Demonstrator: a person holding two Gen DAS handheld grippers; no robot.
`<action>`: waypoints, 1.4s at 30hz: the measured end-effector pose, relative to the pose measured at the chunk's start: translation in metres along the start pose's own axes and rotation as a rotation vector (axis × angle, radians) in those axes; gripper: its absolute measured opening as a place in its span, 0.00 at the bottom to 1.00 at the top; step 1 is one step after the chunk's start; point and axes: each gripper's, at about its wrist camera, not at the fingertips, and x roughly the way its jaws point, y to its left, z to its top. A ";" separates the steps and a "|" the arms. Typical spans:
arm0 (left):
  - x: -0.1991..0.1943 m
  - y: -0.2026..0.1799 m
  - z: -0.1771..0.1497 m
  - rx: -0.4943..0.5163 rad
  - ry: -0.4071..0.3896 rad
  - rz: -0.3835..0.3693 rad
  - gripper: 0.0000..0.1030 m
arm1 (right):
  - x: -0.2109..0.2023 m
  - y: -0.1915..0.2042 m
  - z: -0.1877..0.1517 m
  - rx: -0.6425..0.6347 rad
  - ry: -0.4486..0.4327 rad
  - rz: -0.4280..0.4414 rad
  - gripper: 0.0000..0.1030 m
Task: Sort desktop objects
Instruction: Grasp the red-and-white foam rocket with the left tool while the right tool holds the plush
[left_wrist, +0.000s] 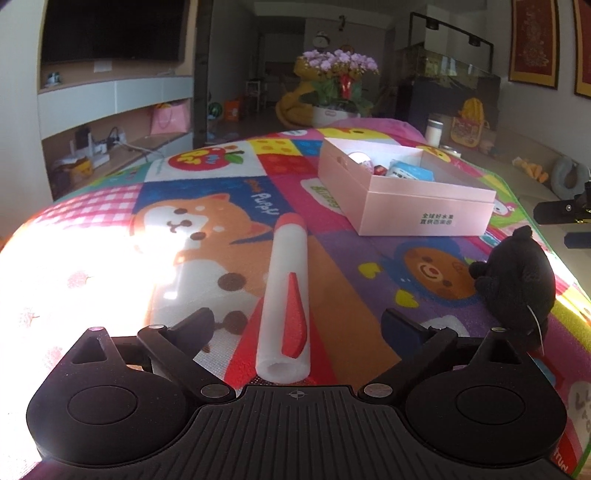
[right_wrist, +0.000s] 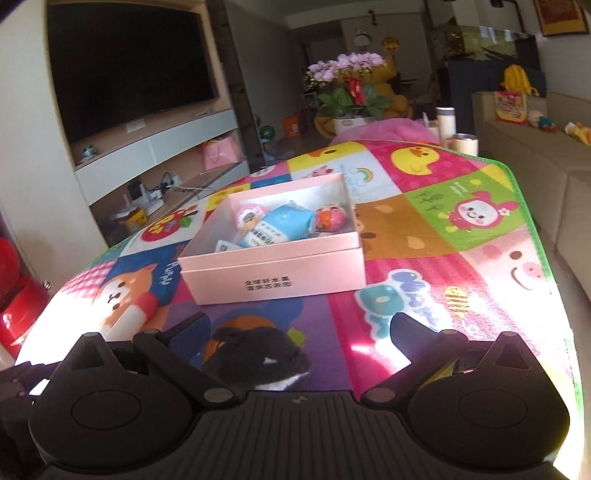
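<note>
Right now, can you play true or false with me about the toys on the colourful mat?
1. The pink box has things in it. True.
2. The white foam tube is inside the box. False: it lies on the mat, between the open left gripper jaws.
3. The black plush toy is outside the box. True.
4. The right gripper is squeezing the plush toy. False: its jaws stand open.
</note>
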 end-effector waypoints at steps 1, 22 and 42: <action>0.001 0.003 0.000 -0.018 0.010 -0.005 0.98 | 0.004 -0.006 0.003 0.043 0.011 -0.018 1.00; 0.009 0.011 0.000 -0.088 0.061 0.001 1.00 | 0.003 0.075 -0.028 -0.218 0.042 0.212 1.00; 0.012 0.009 -0.001 -0.077 0.066 0.011 1.00 | -0.011 -0.052 -0.016 0.298 -0.050 0.085 0.91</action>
